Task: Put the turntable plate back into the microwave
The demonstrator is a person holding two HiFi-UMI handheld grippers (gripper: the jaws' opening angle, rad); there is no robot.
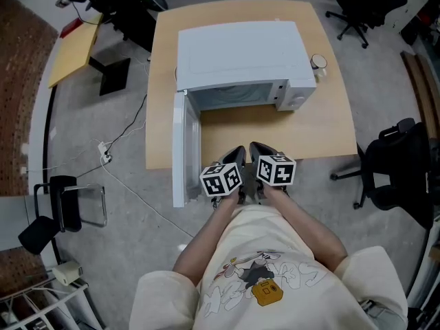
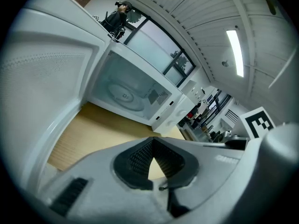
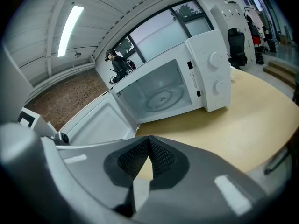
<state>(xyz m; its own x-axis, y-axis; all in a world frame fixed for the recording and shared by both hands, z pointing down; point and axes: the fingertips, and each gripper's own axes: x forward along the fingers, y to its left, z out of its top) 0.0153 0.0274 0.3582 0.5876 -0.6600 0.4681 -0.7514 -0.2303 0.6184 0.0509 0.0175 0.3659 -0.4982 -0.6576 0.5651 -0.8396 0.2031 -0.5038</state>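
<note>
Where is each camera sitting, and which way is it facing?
Head view: on the head, looking down at the microwave and table; forearms, left gripper and right gripper show.
Left gripper view: on the left gripper, facing the microwave from its door side; its shut fingers show.
Right gripper view: on the right gripper, facing the microwave from the dials side; its shut fingers show.
Shared: both gripper views see the plate inside.

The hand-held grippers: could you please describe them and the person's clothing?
Both the left hand-held gripper and the right hand-held gripper are grey, with black ribbed pads, and each carries a white cube with black square markers. The person wears a cream short-sleeved T-shirt with a cartoon print.
</note>
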